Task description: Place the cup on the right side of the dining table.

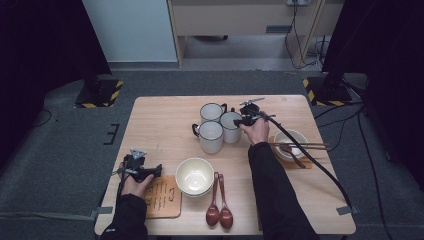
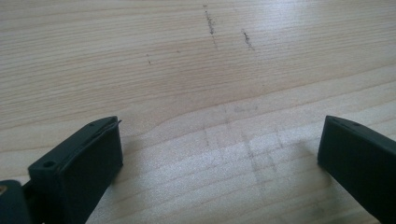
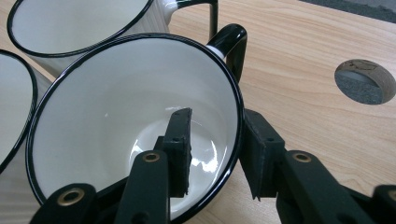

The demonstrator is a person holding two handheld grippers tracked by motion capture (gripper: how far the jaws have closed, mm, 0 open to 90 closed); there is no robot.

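Three white mugs with black rims stand together at the table's middle back. My right gripper point(image 1: 241, 121) is at the right-hand mug point(image 1: 230, 127). In the right gripper view one jaw reaches down inside this mug point(image 3: 116, 107) and the other stands outside its wall, below the black handle point(image 3: 233, 44). The inner pad is still a little apart from the wall, so my right gripper point(image 3: 215, 116) is open around the rim. My left gripper point(image 1: 157, 170) rests low at the front left, open over bare wood point(image 2: 219, 130), with nothing between its fingers.
The two other mugs point(image 1: 212, 111) point(image 1: 211, 136) touch the one I straddle. Stacked cream bowls point(image 1: 194, 176), two brown spoons point(image 1: 219, 210) and a wooden coaster point(image 1: 162, 197) lie at the front. A bowl point(image 1: 290, 140) with chopsticks point(image 1: 305, 145) sits at the right. A cable hole point(image 3: 364, 80) is in the tabletop.
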